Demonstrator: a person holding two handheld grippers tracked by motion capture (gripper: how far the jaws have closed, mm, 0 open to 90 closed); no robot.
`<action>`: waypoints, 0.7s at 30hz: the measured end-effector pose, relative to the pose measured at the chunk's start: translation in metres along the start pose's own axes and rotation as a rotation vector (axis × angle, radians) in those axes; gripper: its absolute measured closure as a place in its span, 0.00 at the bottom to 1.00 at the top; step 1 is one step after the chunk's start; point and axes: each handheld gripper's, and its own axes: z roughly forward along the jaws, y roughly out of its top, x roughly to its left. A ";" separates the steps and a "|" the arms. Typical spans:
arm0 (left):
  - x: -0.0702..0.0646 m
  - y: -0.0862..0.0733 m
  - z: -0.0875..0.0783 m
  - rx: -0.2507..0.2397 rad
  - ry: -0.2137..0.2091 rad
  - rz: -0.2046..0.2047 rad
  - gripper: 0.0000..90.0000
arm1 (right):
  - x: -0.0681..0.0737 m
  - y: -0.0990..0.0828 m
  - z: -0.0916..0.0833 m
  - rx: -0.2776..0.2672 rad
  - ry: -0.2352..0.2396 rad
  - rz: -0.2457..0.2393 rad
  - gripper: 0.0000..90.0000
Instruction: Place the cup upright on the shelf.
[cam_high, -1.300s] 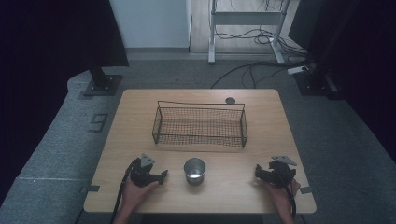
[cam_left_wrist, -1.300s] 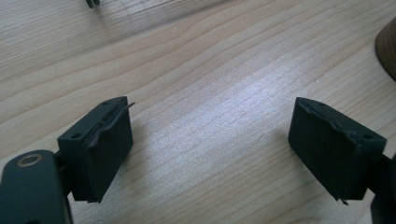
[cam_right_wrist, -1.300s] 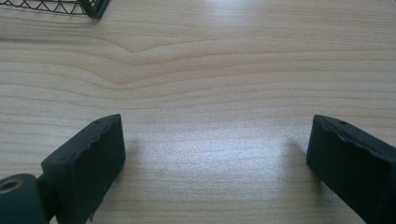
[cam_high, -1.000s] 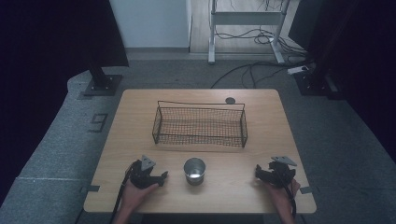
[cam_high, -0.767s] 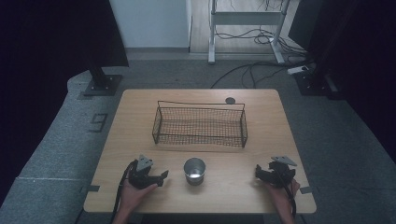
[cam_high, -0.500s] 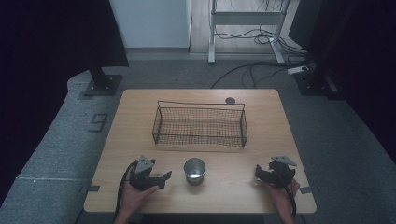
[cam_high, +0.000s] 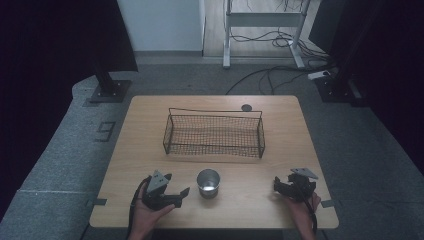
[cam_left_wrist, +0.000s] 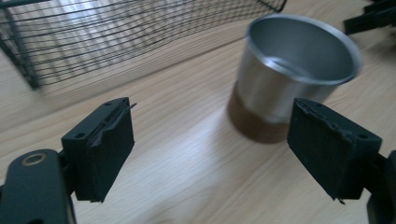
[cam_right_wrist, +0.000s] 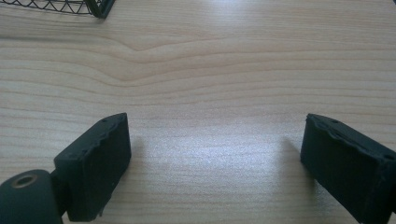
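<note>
A shiny metal cup (cam_high: 208, 182) stands upright near the front middle of the wooden table (cam_high: 150, 130). My left gripper (cam_high: 172, 195) sits just left of it, open, jaws turned toward the cup. In the left gripper view the cup (cam_left_wrist: 289, 74) is close ahead and to the right, beyond the fingertips (cam_left_wrist: 100, 144), and nothing lies between the jaws. My right gripper (cam_high: 282, 186) rests at the front right, open over bare wood (cam_right_wrist: 215, 135). A black wire basket (cam_high: 214, 132) stands in the table's middle, behind the cup.
A small dark round disc (cam_high: 246, 107) lies by the table's far edge. The basket's corner (cam_right_wrist: 95, 9) shows at the top left of the right gripper view. Stands and cables cover the floor beyond the table.
My left gripper has turned and edged right toward the cup. The right gripper and the cup have stayed put.
</note>
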 end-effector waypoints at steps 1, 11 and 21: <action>0.000 0.000 0.000 0.000 0.000 0.000 0.16 | 0.000 0.000 0.000 0.000 0.000 0.000 0.10; -0.018 0.013 0.009 -0.014 -0.078 0.017 0.13 | 0.000 0.000 0.000 0.001 0.014 -0.011 0.10; -0.021 0.017 0.014 -0.018 -0.115 0.014 0.05 | 0.000 0.000 0.000 0.000 0.012 -0.010 0.11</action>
